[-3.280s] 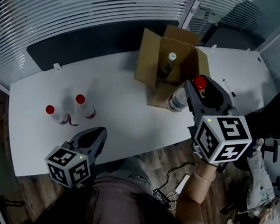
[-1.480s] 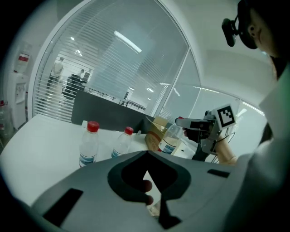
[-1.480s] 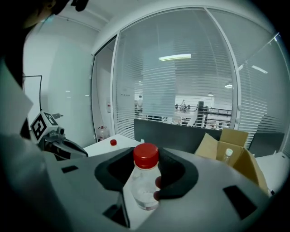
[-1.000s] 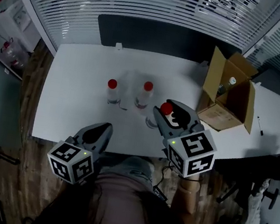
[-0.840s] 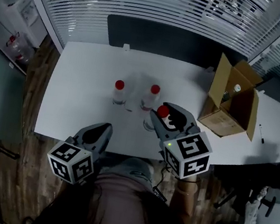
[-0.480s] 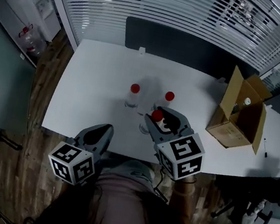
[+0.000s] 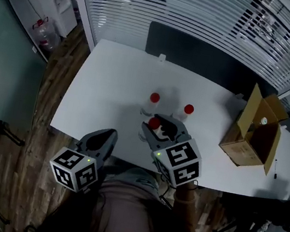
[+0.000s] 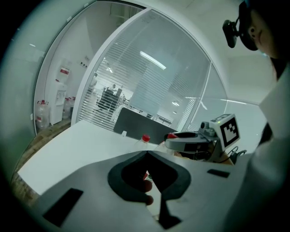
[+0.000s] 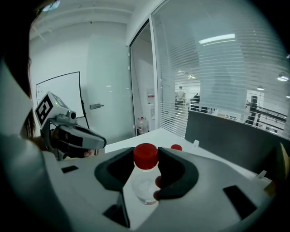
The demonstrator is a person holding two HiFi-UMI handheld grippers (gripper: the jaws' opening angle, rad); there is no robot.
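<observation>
My right gripper (image 7: 157,125) is shut on a clear bottle with a red cap (image 7: 153,123), held upright over the front middle of the white table (image 7: 105,89). In the right gripper view the held bottle (image 9: 145,176) stands between the jaws. Just beyond it, two more red-capped bottles (image 7: 151,102) (image 7: 185,112) stand on the table. My left gripper (image 7: 109,133) hovers at the table's front edge, shut with nothing in it; its jaw tips meet in the left gripper view (image 8: 146,153). That view also has one standing bottle (image 8: 145,138).
An open cardboard box (image 7: 243,140) stands at the table's right end with a bottle (image 7: 262,120) inside. A dark panel (image 7: 200,53) runs along the table's far edge, with window blinds behind. Wooden floor lies to the left.
My right gripper has carried the bottle leftward, away from the cardboard box, to just in front of the two standing bottles. The left gripper has stayed at the front edge.
</observation>
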